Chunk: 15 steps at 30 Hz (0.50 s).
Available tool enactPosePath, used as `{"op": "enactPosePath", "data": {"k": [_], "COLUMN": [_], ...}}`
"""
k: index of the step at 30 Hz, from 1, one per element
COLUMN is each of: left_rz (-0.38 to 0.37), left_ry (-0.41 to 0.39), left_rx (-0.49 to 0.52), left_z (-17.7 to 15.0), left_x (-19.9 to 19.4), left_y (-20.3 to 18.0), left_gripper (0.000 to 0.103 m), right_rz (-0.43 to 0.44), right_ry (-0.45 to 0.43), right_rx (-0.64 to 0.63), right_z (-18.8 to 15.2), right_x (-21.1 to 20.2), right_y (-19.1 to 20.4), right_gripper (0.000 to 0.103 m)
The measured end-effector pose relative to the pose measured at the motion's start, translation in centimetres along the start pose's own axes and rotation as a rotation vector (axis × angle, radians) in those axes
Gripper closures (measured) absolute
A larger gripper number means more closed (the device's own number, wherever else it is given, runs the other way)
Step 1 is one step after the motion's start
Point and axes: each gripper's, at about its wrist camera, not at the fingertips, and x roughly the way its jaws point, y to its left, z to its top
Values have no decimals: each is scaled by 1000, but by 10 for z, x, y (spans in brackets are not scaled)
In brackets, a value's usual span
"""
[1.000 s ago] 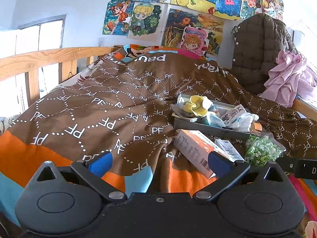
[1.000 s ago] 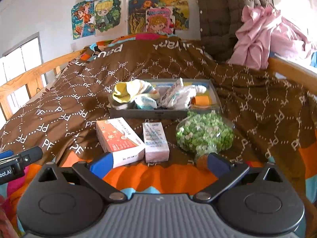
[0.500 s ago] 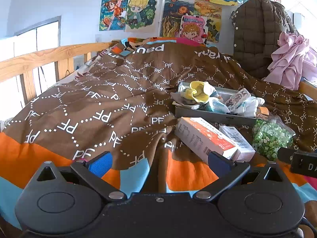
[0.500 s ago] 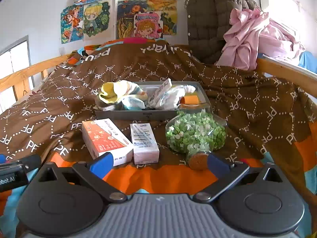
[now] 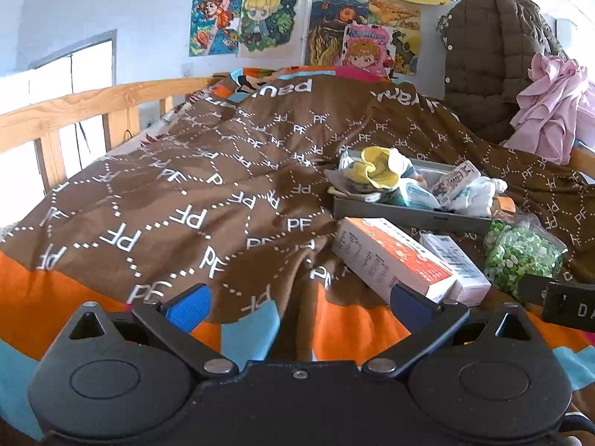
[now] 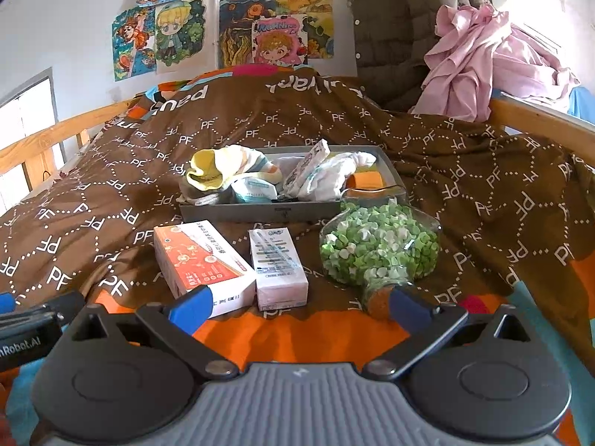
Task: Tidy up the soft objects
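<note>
Left gripper (image 5: 299, 303): fingers spread wide, nothing between them; hovers over the near edge of the bed, left of the items.
Right gripper (image 6: 297, 306): fingers spread wide, empty; hovers at the near edge, facing the boxes and jar.
Bedspread (image 6: 483, 186): brown with a white "PF" pattern and an orange and blue border; carries all items.
Grey tray (image 6: 260, 211): mid-bed, towards the right side; holds the soft objects.
Soft objects: yellow cloth (image 6: 208, 174) at the tray's left end, white cloth (image 6: 334, 174) at centre-right, packets between them.
Orange box (image 6: 200, 260): lies in front of the tray's left half.
Pink box (image 6: 277, 265): just beside the orange box, to its right.
Glass jar (image 6: 379, 252): on its side, filled with green pieces, cork towards the near edge.
</note>
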Motion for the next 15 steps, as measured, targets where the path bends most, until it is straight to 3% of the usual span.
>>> {"op": "enactPosePath", "data": {"k": [9, 15], "left_rz": [-4, -6], "left_ry": [47, 36], "left_rx": [-13, -8], "left_z": [-2, -1], "left_x": [8, 7], "left_y": [1, -1], "left_gripper": [1, 1], "right_rz": [14, 23], "right_ry": [27, 38], "right_rx": [-4, 5], "right_z": [0, -1], "right_x": [6, 8], "right_y": [4, 2], "right_gripper": [0, 0]}}
